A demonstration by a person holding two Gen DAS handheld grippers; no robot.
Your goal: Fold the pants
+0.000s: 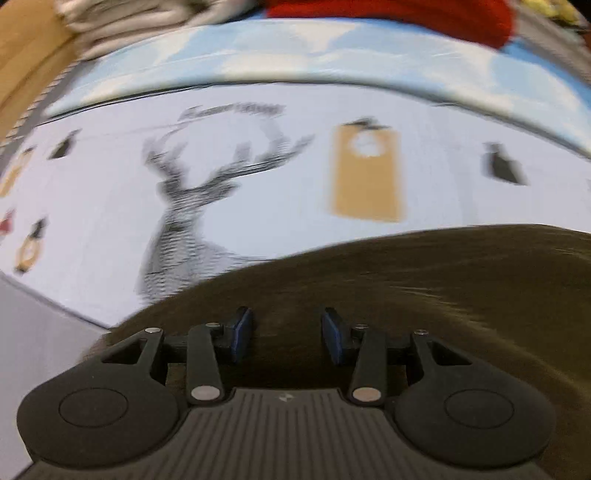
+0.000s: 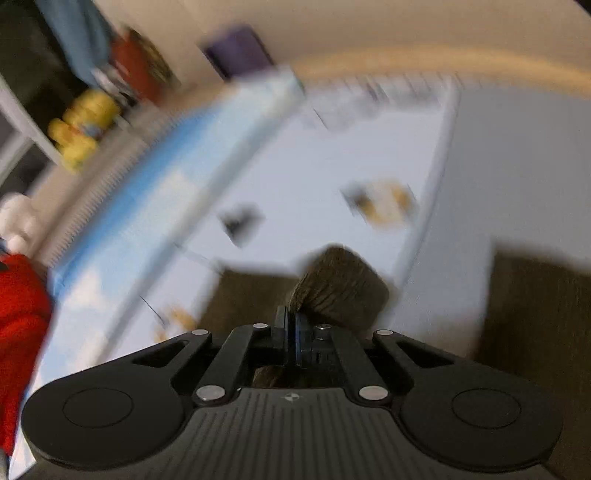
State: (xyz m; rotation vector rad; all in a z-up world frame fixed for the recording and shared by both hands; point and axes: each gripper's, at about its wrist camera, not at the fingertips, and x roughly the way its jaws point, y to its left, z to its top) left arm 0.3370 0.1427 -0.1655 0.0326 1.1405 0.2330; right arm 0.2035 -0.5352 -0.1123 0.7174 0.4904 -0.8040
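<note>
The work surface is a bed with a pale printed sheet (image 1: 295, 177), taken here as the landmark; its print shows a stag (image 1: 192, 199), a tan tag shape (image 1: 365, 173) and small dark figures. No container with visible contents can be identified; both views are blurred. Beyond the sheet's far edge lies a blue-and-white cover (image 1: 332, 62), and past that a red garment (image 1: 388, 18) and a heap of grey fabric (image 1: 122, 26). In the right wrist view, yellow soft toys (image 2: 83, 125) sit on a shelf beyond the cover, and the sheet's side edge drops to a pale floor (image 2: 517, 166). The printed middle of the sheet lies bare. The dark brown pants (image 1: 424, 288) lie on the near part of the sheet. The left gripper (image 1: 288, 336) hangs above the pants with its blue pads spread apart and nothing between them; whether they touch the cloth cannot be told. The right gripper (image 2: 290, 339) has its pads pressed together, pinching a fold of the pants (image 2: 340, 288) that bunches up just ahead of the tips.
</note>
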